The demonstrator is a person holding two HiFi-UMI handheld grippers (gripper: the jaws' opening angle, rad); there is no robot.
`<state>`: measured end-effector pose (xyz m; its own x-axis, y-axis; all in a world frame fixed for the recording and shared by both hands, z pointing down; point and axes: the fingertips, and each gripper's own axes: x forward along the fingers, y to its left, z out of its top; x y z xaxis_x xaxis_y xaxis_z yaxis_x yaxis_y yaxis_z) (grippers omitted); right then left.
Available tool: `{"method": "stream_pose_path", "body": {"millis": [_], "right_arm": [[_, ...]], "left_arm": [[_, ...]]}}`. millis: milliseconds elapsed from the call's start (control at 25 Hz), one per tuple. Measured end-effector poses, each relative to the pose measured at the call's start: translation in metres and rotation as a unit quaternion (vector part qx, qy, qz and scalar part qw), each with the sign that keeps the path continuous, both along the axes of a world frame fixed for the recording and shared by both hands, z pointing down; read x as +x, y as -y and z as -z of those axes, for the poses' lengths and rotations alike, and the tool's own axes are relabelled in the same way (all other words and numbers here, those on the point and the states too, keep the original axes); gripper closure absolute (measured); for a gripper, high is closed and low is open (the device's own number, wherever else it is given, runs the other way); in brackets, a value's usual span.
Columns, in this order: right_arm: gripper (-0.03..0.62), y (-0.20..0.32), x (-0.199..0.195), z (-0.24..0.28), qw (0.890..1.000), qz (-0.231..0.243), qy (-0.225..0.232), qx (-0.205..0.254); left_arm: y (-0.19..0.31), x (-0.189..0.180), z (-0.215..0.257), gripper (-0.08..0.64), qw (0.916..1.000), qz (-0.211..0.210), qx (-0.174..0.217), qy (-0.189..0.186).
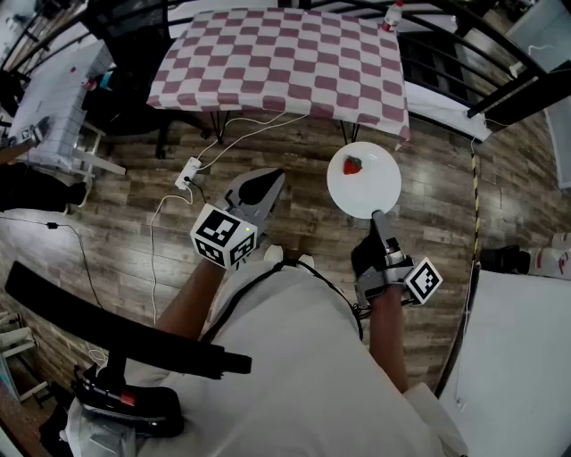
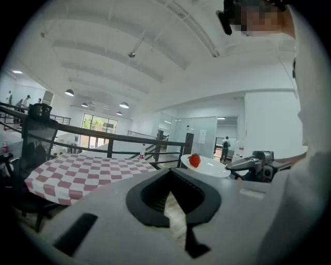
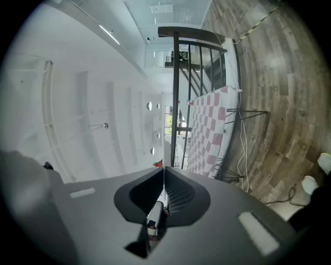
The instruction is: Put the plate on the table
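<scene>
The right gripper (image 1: pixel 376 217) has its jaws closed almost fully on the near rim of the plate (image 1: pixel 364 181). It is a thin pinch at the edge, so the disc juts forward, level like a tray. I judge it is kept flat on purpose: a strawberry (image 1: pixel 353 165) sits loose on the far half, and a tilt would let it roll. The gripper is turned on its side for this, and in its own view the rim runs as a fine white line into the closed pads. The plate hangs in the air over the floor (image 1: pixel 134 214), just short of the table (image 1: pixel 277 54) near its right front corner — not yet over the cloth, so the placing is not done.

The left gripper (image 1: pixel 270 181) hangs beside it, apart from the plate. Its jaws are together with nothing between them, and only the teardrop gap behind the tips shows. It seems parked out of the way, since one grip is enough for so light a load.

The plate is white, round, smooth and shallow, probably ceramic or melamine — slick under hard pads, so an edge grip may let it droop. The strawberry is small, red and rounded. The table wears a soft cloth of dull red and white checks that drapes over the sides, on thin dark legs. A small bottle (image 1: pixel 391 15) stands at the far right corner, well apart from the near edge. The floor is wood-grain planks with white cables (image 1: pixel 234 138) lying across them.
</scene>
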<state>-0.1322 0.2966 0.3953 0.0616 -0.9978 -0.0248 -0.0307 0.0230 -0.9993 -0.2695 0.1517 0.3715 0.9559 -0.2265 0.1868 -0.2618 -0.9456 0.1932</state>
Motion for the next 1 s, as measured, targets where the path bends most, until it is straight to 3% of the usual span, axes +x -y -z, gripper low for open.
{"method": "stream_pose_path", "body": {"millis": [1000], "right_arm": [[0.572,0.039,-0.033,0.007,0.999,-0.03,-0.007,0.014]], "left_arm": [[0.047,-0.031,-0.009,0.555,0.9996,-0.026,-0.006,-0.007]]}}
